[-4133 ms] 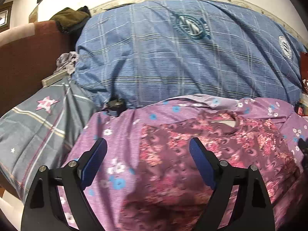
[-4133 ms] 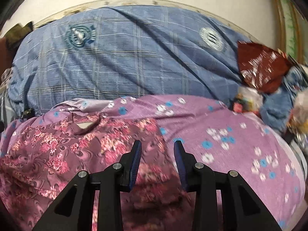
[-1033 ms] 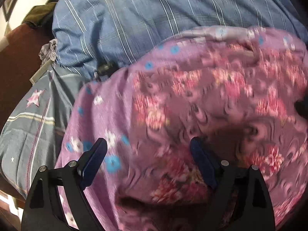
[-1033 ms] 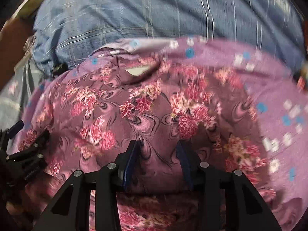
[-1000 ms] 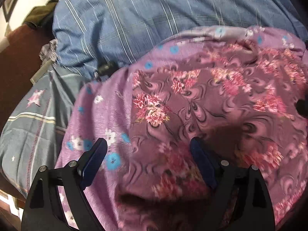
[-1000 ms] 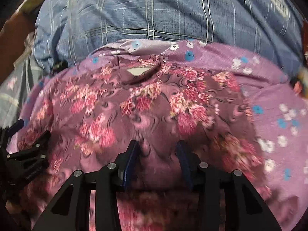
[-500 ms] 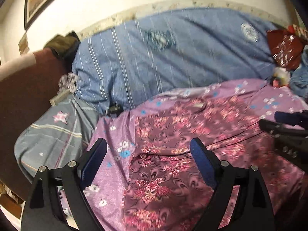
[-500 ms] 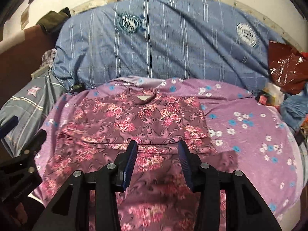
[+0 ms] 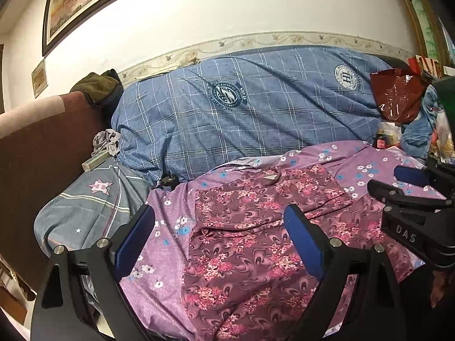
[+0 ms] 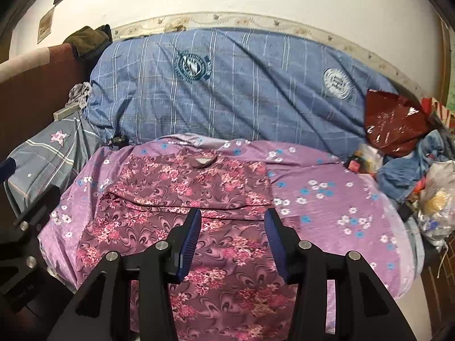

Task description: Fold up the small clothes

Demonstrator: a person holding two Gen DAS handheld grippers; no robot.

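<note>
A maroon floral garment (image 9: 256, 227) (image 10: 193, 193) lies spread on a purple flowered sheet (image 10: 327, 199), collar label toward the far side. A crease line crosses it about halfway. My left gripper (image 9: 219, 216) hovers above its near left part, open wide, with nothing between its blue pads. My right gripper (image 10: 233, 216) hovers over the near middle of the garment; its jaws are opening and hold nothing. Each gripper shows at the edge of the other's view: the right gripper (image 9: 409, 187) and the left gripper (image 10: 28, 207).
A blue checked duvet (image 9: 256, 108) is rolled along the wall behind the sheet. A grey pillow with a star (image 9: 85, 199) lies at the left by a brown padded arm (image 9: 34, 147). A red bag (image 9: 398, 96) and loose clutter (image 10: 426, 187) crowd the right.
Both grippers have drawn back and up from the garment, so the whole garment, duvet and wall now show. The right gripper's jaws stand a little wider.
</note>
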